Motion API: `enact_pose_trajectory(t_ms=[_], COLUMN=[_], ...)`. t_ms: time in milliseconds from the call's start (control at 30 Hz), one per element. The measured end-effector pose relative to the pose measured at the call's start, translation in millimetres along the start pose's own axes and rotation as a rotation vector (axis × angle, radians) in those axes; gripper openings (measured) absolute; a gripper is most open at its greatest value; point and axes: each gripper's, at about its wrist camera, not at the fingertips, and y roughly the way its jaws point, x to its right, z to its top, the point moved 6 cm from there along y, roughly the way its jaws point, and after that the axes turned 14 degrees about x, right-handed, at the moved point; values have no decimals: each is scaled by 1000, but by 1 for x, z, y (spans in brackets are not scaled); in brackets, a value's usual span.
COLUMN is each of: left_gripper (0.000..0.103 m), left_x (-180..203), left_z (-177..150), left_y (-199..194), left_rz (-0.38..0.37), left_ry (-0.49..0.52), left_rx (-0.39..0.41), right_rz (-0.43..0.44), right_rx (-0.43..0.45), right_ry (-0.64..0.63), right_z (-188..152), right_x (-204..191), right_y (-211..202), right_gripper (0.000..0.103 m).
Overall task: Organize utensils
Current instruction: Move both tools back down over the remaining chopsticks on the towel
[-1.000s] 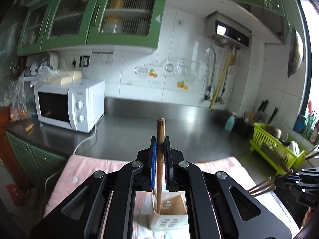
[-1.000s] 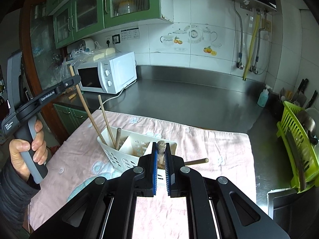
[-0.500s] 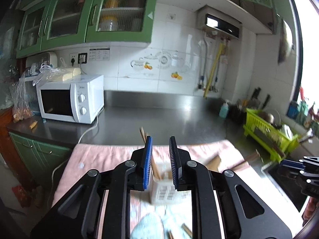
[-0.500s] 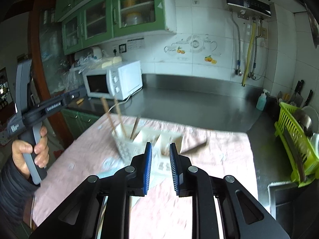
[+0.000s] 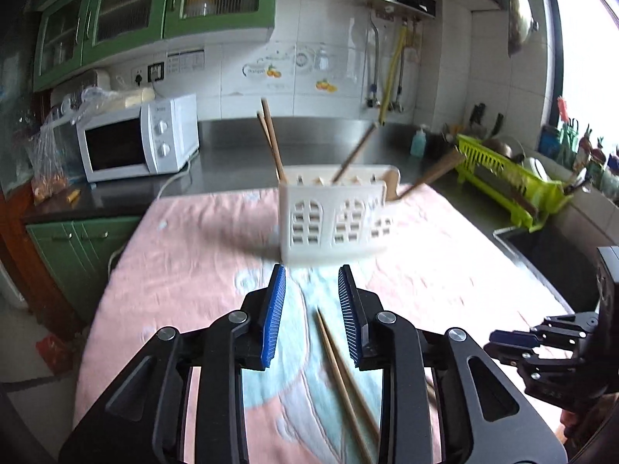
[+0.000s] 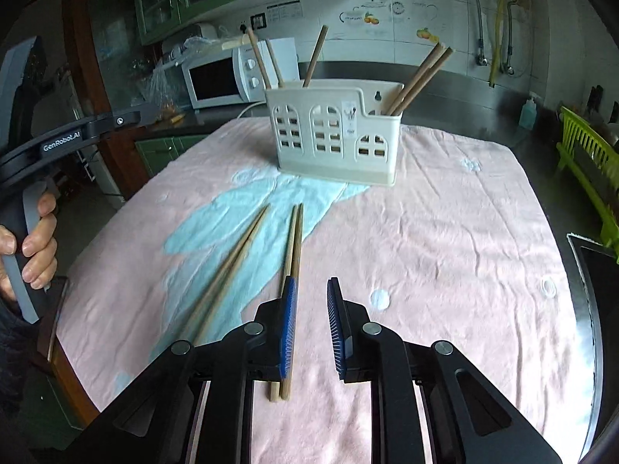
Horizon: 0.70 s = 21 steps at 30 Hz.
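Note:
A white utensil caddy (image 6: 336, 131) stands on a pink towel (image 6: 445, 232) and holds several wooden chopsticks (image 6: 419, 77) upright. It also shows, blurred, in the left wrist view (image 5: 332, 218). Two pairs of chopsticks lie flat on the towel: one (image 6: 228, 266) to the left, one (image 6: 292, 255) running under my right gripper's left finger. My right gripper (image 6: 311, 324) is open and empty above the towel. My left gripper (image 5: 311, 315) is open and empty, with loose chopsticks (image 5: 340, 367) lying below it.
A white microwave (image 5: 135, 141) stands at the back left of the steel counter. A green dish rack (image 5: 506, 178) stands at the right by a sink (image 6: 595, 270). A soap bottle (image 6: 528, 114) is at the back. The towel's left edge drops to green cabinets (image 5: 73, 247).
Both grippers let go of their chopsticks into the caddy, opened, and pulled back and down toward the towel. The caddy now stands farther ahead in both views.

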Motion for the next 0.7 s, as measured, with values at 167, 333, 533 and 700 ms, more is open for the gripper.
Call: enact_pose_trajectory(t_ms=[167, 333, 533, 700], left_gripper=[29, 29, 28, 28], left_x=[9, 19, 30, 28], left_z=[-51, -98, -132, -149], left_y=[-9, -12, -8, -5], left_rz=[-25, -63, -81, -77], left_ry=[-27, -43, -39, -53], left_rx=[-100, -198, -275, -321], right_rz=[17, 35, 44, 40], right_rx=[-50, -77, -95, -110], right_ry=[47, 69, 72, 59], right_z=[-33, -50, -60, -63], right_x=[0, -3, -8, -9], right_y=[11, 16, 21, 27], right_gripper=[15, 12, 11, 11])
